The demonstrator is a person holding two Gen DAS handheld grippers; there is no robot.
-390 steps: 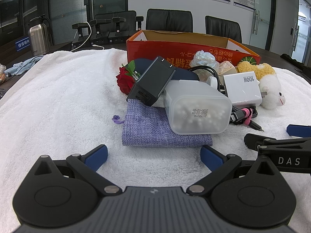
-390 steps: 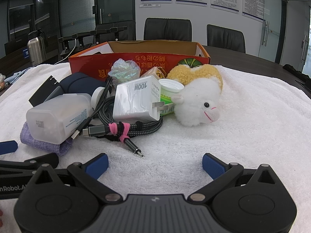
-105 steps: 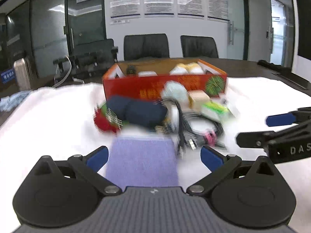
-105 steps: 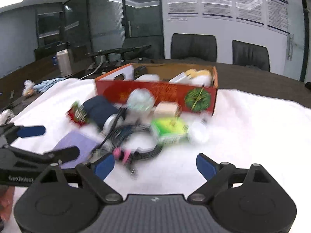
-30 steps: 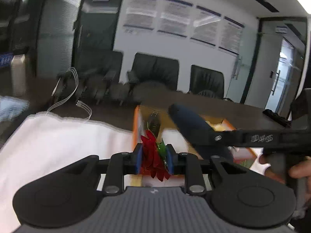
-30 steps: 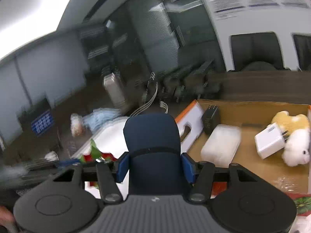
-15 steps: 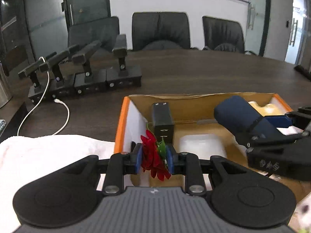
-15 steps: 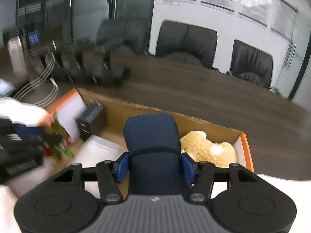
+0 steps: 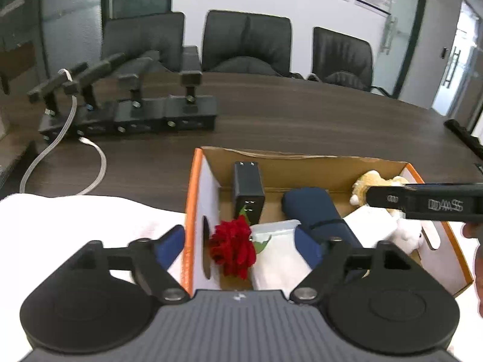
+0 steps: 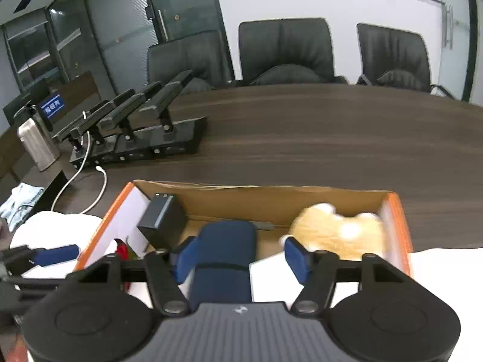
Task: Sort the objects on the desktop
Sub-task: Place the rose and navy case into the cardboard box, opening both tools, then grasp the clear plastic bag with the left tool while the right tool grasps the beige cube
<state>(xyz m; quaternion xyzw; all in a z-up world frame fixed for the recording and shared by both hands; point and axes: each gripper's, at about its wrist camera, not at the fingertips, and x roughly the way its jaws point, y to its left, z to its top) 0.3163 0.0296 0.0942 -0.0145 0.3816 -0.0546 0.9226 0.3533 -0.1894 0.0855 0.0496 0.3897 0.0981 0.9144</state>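
Note:
In the left wrist view my left gripper (image 9: 240, 244) hangs over the left end of the orange cardboard box (image 9: 193, 211), its jaws opening. The red rose (image 9: 232, 247) sits loose between them, over a frosted white container (image 9: 271, 250); neither pad touches it. My right gripper (image 10: 241, 258) is over the box (image 10: 256, 190) too, jaws opening. The navy case (image 10: 225, 256) lies between its pads, and the right pad stands clear of it. A black charger (image 9: 249, 190), the navy case (image 9: 314, 208) and a plush sheep (image 9: 374, 181) lie inside the box.
The box stands at the far edge of a white towel (image 9: 75, 220) on a dark wooden table (image 9: 302, 126). Black docking stands (image 9: 135, 114) with a white cable (image 9: 96, 163) sit behind on the left, a steel flask (image 10: 36, 144) farther left. Office chairs line the far side.
Both grippers' jaws have spread apart. The rose is no longer pinched by the left pads, and the navy case is no longer clamped by the right pads. Both hands moved further over the box.

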